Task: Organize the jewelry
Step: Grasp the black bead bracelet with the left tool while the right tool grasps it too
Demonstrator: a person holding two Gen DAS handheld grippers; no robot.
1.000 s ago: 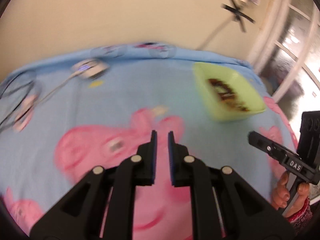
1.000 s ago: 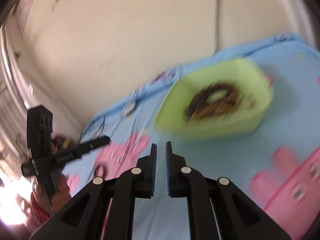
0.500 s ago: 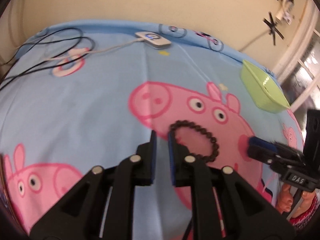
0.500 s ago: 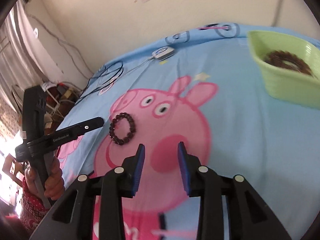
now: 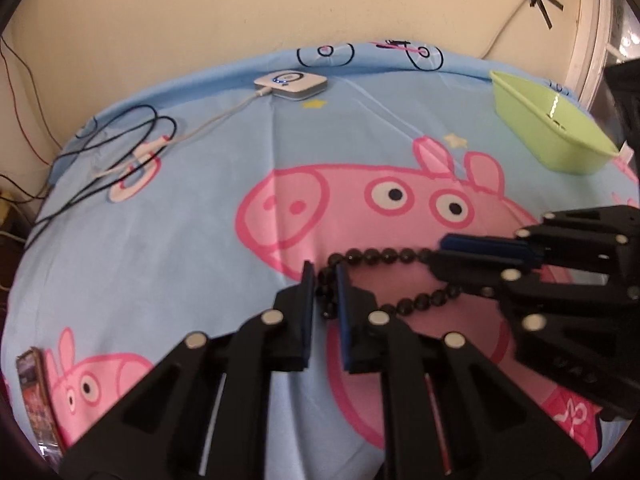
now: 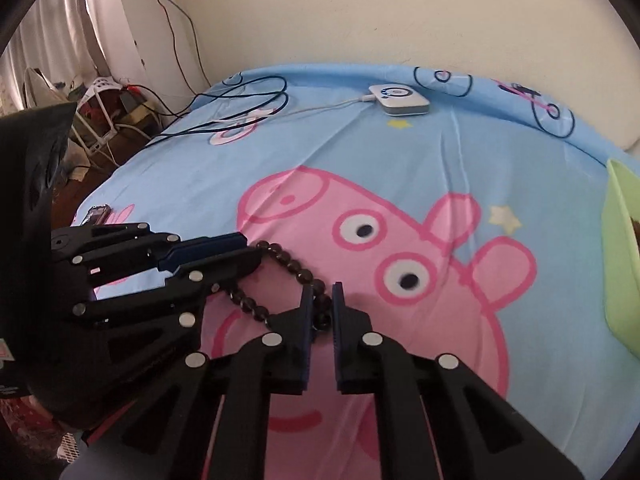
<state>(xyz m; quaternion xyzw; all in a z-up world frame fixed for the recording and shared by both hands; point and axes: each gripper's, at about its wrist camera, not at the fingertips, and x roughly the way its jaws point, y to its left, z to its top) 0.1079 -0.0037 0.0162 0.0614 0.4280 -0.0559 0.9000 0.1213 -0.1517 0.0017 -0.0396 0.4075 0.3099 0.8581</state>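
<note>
Left wrist: the left claw (image 5: 322, 280) has just been closing, and its blue pads now clench the near-left end of the bracelet (image 5: 384, 257), a loop of dark beads lying on the pink pig printed on the sheet (image 5: 192, 208). The loop stretches rightward from these jaws to the right claw (image 5: 438, 254), which comes in from the right edge and pinches the opposite end (its fingers lie nearly flat against each other). A green tray (image 5: 560, 148) sits well apart at the far right of the bed. A white charger (image 5: 291, 85) rests near the far edge by the cream wall, its cable running left towards a tangle of black wires (image 5: 120, 140). A phone (image 5: 34, 392) lies at the lower left.

Right wrist: the right claw (image 6: 320, 308) has just been closing and grasps beads of the bracelet (image 6: 288, 260) between its pads. The loop runs up and left to the left claw (image 6: 250, 250), also clamped on it. The tray's (image 6: 620, 280) green rim shows at the right edge, with something dark inside. The charger (image 6: 400, 98) sits at the far side, wires (image 6: 248, 92) trailing off the bed towards cluttered floor and a curtain at left.
</note>
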